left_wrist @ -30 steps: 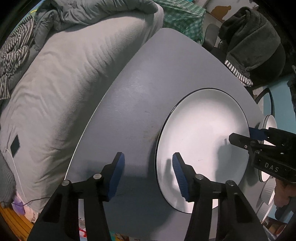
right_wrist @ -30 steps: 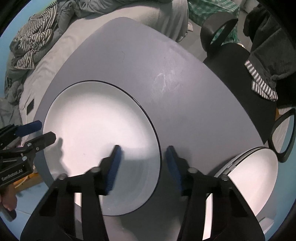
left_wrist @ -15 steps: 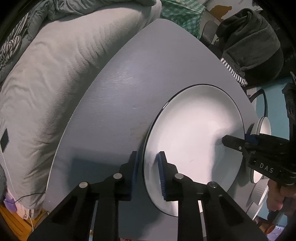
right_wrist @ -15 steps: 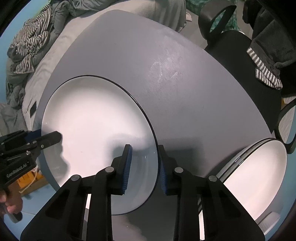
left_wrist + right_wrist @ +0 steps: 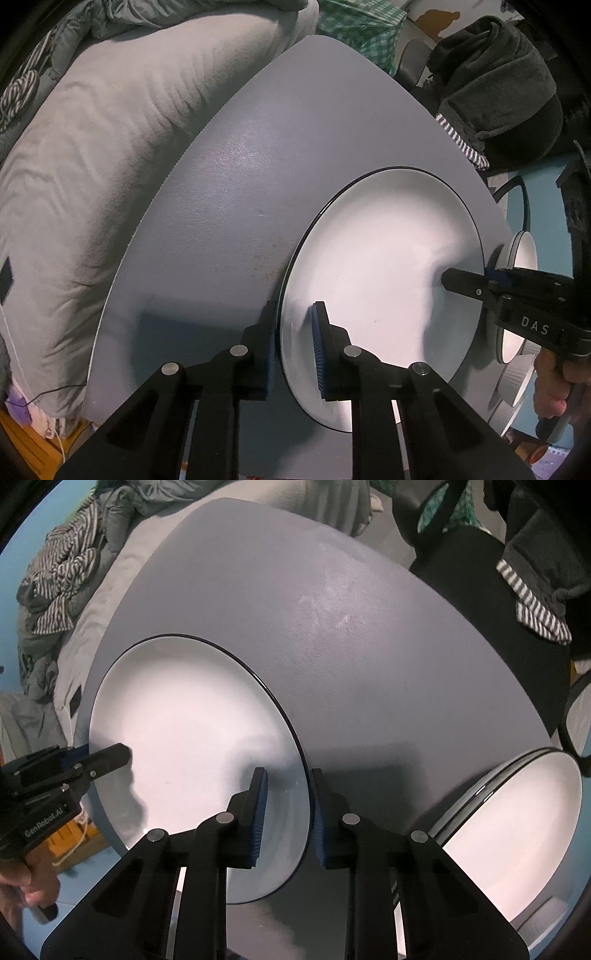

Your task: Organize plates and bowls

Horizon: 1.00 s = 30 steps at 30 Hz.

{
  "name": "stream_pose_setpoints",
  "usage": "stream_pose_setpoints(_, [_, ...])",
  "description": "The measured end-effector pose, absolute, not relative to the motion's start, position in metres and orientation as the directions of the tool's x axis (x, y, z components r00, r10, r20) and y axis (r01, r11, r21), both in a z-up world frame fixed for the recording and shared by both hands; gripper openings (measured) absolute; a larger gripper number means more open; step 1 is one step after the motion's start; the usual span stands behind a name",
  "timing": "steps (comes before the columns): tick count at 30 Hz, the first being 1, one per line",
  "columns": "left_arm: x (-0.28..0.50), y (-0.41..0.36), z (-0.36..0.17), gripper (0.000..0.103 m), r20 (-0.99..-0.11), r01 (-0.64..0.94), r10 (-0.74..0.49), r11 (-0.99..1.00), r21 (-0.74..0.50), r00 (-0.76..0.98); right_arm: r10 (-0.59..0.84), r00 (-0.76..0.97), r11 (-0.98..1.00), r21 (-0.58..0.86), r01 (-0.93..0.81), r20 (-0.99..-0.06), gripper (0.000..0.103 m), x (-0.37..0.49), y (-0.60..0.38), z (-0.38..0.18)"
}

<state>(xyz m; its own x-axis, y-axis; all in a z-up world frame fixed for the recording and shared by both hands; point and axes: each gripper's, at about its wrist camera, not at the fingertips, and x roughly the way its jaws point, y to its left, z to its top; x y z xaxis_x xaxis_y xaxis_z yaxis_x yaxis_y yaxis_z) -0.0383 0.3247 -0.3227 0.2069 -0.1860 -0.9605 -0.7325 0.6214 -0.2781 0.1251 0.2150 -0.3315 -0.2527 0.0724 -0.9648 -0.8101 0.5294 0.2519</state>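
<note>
Both grippers are closing: left gripper (image 5: 293, 343) and right gripper (image 5: 286, 812) straddle opposite rims of the plate (image 5: 192, 731) on the table (image 5: 369, 664). If you lift unevenly, the plate may slip.

Plate (image 5: 192, 738) on table (image 5: 369, 664), stacked plates (image 5: 517, 830) to its right.

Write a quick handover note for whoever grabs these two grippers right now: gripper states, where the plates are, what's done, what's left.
Left gripper: fingers closing over the near-left rim of the big white plate.
Right gripper: fingers closing over the opposite rim of the same plate.
The plate lies flat on the grey table, not yet lifted.
A stack of white plates sits at the table's right edge, beside the right gripper.
Done: both grippers placed on the rim.
Left: lift the plate, probably set it on the stack.
</note>
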Motion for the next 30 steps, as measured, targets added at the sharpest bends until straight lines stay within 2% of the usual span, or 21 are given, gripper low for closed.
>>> stream_pose_setpoints(14, [-0.041,0.321,-0.323,0.016,-0.963,-0.734,-0.197,0.625,-0.268,0.184,0.095,-0.278,0.569,0.282,-0.773,-0.956,0.019,0.124,0.207,-0.329])
stream_pose_setpoints(30, [-0.037,0.303,-0.3,0.017,-0.961,-0.695,-0.197,0.664,-0.277,0.195,0.097,-0.26,0.581,0.266,-0.769,-0.961,0.019,0.127,0.188,-0.31])
